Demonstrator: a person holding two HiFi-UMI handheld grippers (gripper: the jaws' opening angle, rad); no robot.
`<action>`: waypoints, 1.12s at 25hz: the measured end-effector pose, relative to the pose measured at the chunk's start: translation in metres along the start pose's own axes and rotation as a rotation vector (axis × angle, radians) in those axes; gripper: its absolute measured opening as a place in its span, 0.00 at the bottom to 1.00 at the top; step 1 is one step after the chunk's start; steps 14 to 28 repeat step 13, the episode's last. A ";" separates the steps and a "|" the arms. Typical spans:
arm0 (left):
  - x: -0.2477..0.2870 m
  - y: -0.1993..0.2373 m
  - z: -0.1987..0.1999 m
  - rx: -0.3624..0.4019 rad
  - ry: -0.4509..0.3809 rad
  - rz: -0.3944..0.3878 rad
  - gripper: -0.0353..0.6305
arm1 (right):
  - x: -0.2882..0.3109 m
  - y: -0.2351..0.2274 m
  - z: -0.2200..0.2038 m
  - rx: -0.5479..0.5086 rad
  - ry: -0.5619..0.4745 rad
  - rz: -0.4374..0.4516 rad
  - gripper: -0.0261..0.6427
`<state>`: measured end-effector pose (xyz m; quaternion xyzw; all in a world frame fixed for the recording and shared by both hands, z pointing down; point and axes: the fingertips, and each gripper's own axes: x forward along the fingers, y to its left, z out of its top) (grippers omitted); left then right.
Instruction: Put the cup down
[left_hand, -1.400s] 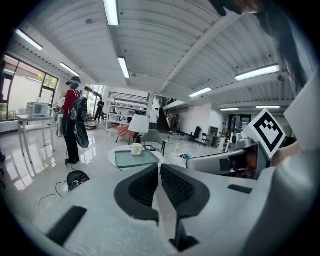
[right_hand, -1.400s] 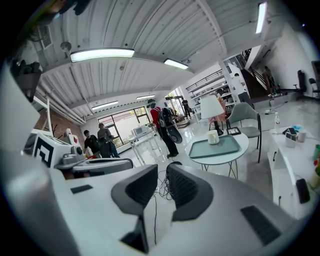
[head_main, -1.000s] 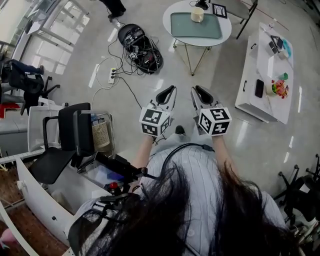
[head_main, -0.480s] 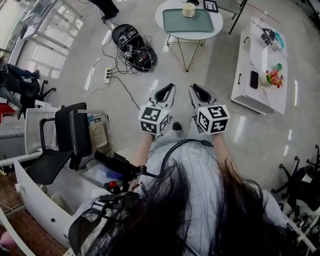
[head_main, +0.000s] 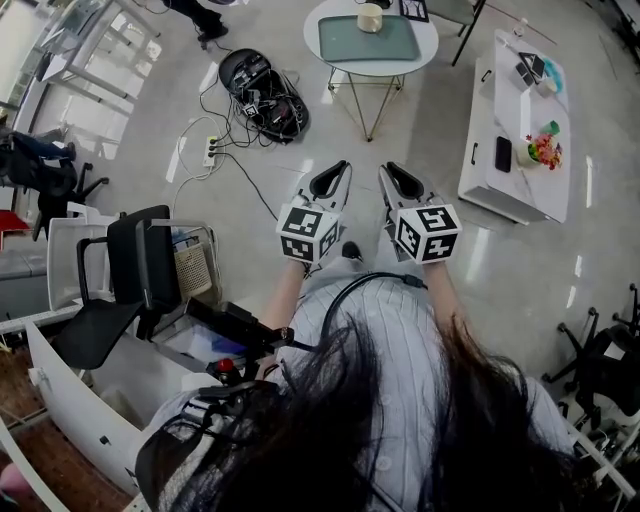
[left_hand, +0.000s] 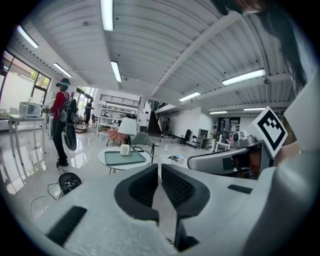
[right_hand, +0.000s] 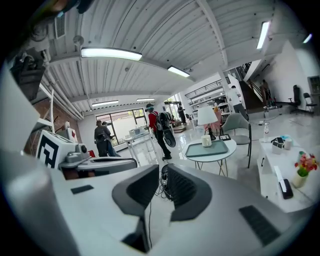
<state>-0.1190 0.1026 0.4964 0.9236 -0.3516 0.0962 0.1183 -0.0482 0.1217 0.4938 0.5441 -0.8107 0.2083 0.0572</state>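
Cream cup (head_main: 371, 17) stands upright at the far edge of a green rectangular tray (head_main: 380, 45) on the round white counter (head_main: 427, 40) with thin metal legs, well apart from both my tools. I judge it already set down, with nothing in hand to lower. My left gripper (head_main: 332, 180) and right gripper (head_main: 400, 180) hang side by side over the glossy grey floor (head_main: 440, 270), each with its fingers drawn together on nothing.

The main risk, as I read it, lies in any walk toward that counter. A knock against its slim legs could rock the tray and tip the cup, which sits close to the rim. A black tangle of cables (head_main: 265, 85) and a white power strip (head_main: 212, 150) lie left of the path, and one lead trails across the floor toward the person's feet, so a snagged foot is possible.

To the right, the long white counter (head_main: 530, 190) carries a black phone (head_main: 502, 153) and a small pot of flowers (head_main: 540, 150) near its edge. A black office chair (head_main: 130, 280) crowds the left. Open floor runs straight ahead between the cables and the long counter.
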 end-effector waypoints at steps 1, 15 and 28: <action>0.000 0.000 0.000 0.000 -0.002 0.001 0.08 | -0.001 0.000 0.000 -0.001 -0.001 0.000 0.14; 0.001 0.000 0.004 0.003 -0.010 -0.003 0.08 | -0.002 0.000 0.002 -0.008 -0.010 0.000 0.14; 0.001 0.000 0.004 0.003 -0.010 -0.003 0.08 | -0.002 0.000 0.002 -0.008 -0.010 0.000 0.14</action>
